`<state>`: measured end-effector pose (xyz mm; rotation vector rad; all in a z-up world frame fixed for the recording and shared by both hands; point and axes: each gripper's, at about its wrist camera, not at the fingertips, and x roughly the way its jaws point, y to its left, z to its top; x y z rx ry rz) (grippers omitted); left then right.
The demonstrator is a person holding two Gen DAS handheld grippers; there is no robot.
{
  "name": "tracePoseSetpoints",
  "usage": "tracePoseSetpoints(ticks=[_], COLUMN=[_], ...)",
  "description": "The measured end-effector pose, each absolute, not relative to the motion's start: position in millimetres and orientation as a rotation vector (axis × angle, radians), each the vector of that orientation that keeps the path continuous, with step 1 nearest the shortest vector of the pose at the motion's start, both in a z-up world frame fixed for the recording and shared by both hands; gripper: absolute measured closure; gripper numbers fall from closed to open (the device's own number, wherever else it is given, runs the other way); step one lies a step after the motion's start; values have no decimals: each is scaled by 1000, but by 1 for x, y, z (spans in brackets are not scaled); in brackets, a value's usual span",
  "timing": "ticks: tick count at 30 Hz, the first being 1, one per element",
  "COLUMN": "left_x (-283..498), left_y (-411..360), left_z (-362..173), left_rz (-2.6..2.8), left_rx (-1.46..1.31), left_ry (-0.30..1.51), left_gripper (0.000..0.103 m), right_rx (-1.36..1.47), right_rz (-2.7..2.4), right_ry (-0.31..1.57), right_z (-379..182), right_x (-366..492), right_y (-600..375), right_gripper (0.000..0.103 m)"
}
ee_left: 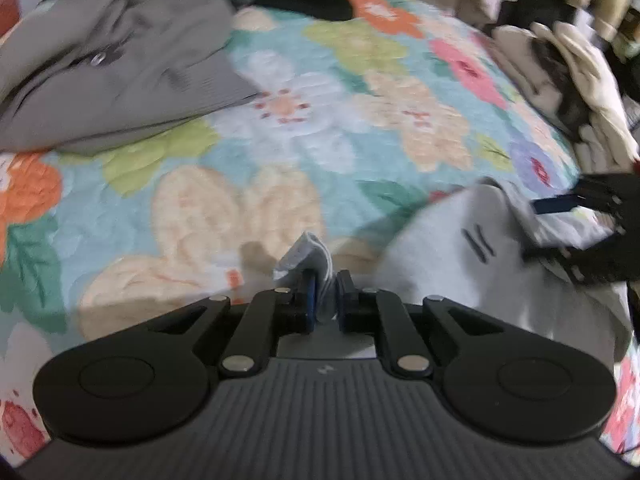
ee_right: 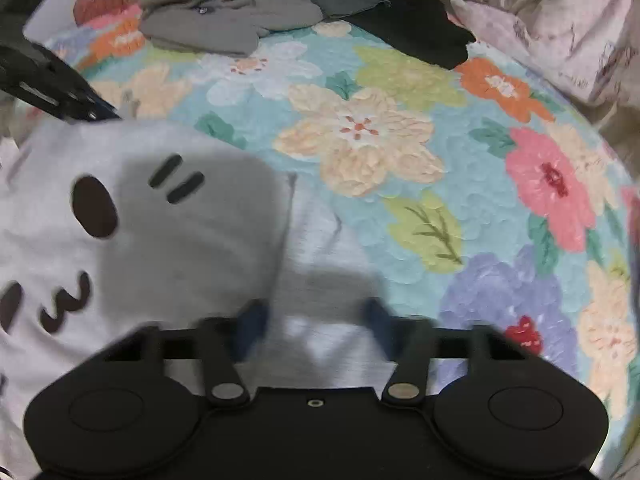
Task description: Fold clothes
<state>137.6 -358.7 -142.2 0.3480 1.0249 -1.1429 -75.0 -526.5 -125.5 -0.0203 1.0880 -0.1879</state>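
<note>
Grey shirt [ee_left: 448, 256] pinched, left fingers [ee_left: 310, 296]

This is a bedroom in a home: a bed fills both views, covered by a quilted floral bedspread [ee_right: 360, 132] in turquoise with cream, orange, pink and green blossoms. Loose clothes lie on it, a grey garment [ee_right: 208, 20] and a black garment [ee_right: 408, 28] at the top of the right wrist view. Pale, patterned bedding [ee_right: 560, 28] is heaped at the upper right.
</note>
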Motion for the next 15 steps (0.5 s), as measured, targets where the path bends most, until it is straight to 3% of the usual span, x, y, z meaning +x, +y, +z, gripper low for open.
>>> tracePoseSetpoints(ticks=[1,3,15], left_x=[131,121,131], left_y=[-360,-360,-352], left_z=[-137,-123,-54], left_rz=[-1133,-1139,-1111], left_rx=[411,481,335], left_ry=[966,851,605], left_gripper=[94,94,94], right_rx=[-16,2,-164], right_rz=[-209,-252,-470], right_ry=[1080,1041,812], right_z=[-124,-114,-38], right_x=[-77,-83,-104], right_y=[-529,-536,-561], right_gripper=[98,98,99])
